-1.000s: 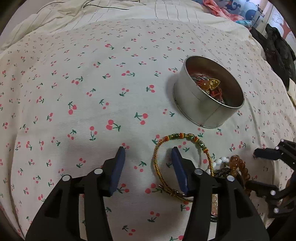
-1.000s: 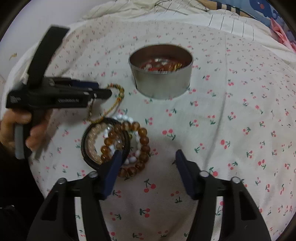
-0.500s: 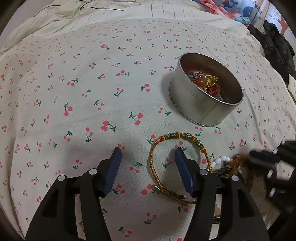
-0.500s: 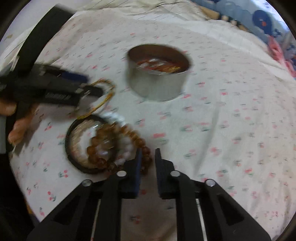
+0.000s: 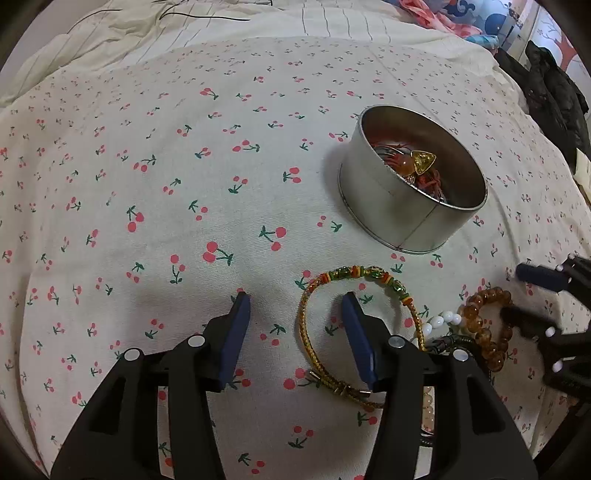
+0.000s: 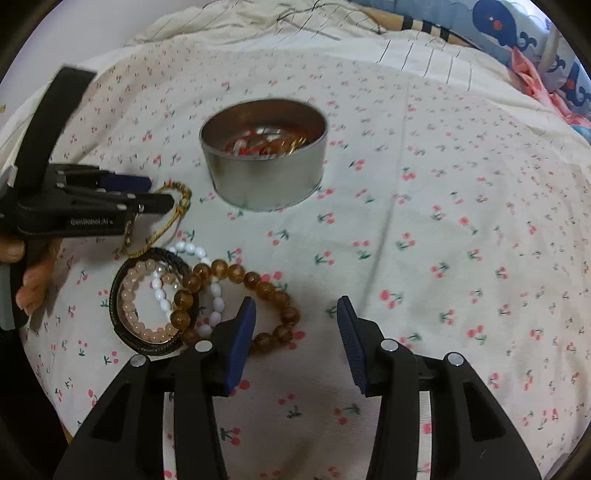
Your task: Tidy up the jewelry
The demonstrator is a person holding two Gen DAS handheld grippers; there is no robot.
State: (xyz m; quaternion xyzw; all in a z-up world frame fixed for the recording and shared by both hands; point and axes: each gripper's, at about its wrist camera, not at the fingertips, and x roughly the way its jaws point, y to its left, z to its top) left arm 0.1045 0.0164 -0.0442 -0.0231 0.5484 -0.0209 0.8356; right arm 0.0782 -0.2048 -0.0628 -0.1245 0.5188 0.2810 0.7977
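Note:
A round metal tin (image 5: 412,218) with jewelry inside stands on the cherry-print bedsheet; it also shows in the right wrist view (image 6: 264,182). A gold cord bracelet with green beads (image 5: 364,278) lies before my open left gripper (image 5: 295,321), whose right finger sits inside its loop. Amber (image 6: 258,278), white (image 6: 216,295), pink (image 6: 129,306) and black (image 6: 122,295) bracelets lie in a pile. My open, empty right gripper (image 6: 295,325) hovers at the amber bracelet's right edge. In the left wrist view the amber bracelet (image 5: 480,317) lies at right.
The sheet (image 5: 184,166) spreads left and behind the tin. A rumpled striped blanket (image 5: 184,26) lies at the back. Dark clothing (image 5: 554,96) sits at the far right edge. A hand (image 6: 33,280) holds the left gripper.
My right gripper went from open to nearly shut and is open again, now close by the amber bracelet. The left gripper drew back slightly and stayed open.

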